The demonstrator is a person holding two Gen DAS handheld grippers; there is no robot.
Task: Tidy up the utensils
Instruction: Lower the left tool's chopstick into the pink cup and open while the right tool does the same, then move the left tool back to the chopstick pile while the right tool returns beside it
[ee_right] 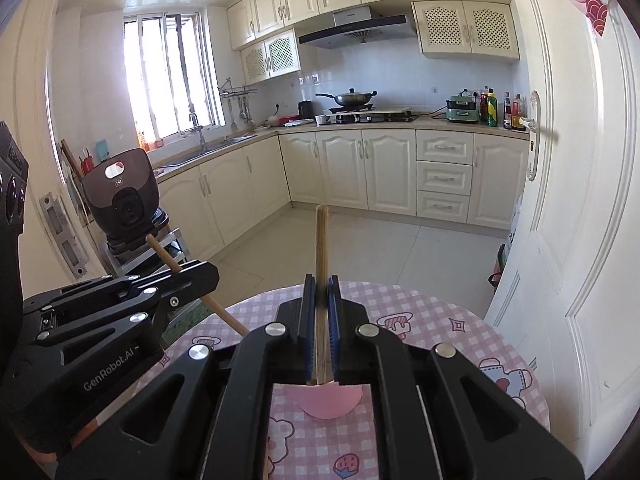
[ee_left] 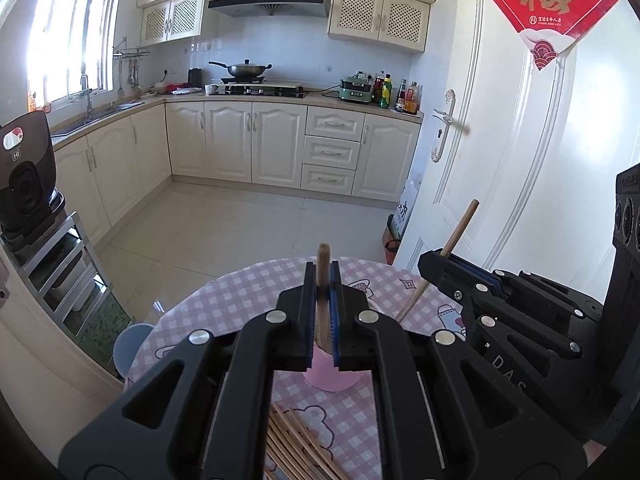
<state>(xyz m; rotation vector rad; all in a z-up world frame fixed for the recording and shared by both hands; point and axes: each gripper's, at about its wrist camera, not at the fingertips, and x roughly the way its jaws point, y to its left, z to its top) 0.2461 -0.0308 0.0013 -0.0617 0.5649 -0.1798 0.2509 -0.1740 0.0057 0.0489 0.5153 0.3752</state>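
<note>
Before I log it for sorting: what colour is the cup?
Pink cup, clearest in the left wrist view.

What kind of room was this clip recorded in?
A home kitchen, by the look of it: cream cabinets line two walls, a wok sits on the gas hob under an extractor hood, and a sink sits below the window.

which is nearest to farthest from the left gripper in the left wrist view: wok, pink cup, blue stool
1. pink cup, just below the left gripper, on the table.
2. blue stool, lower left, beside the table.
3. wok, far across the kitchen, on the stove.
</note>
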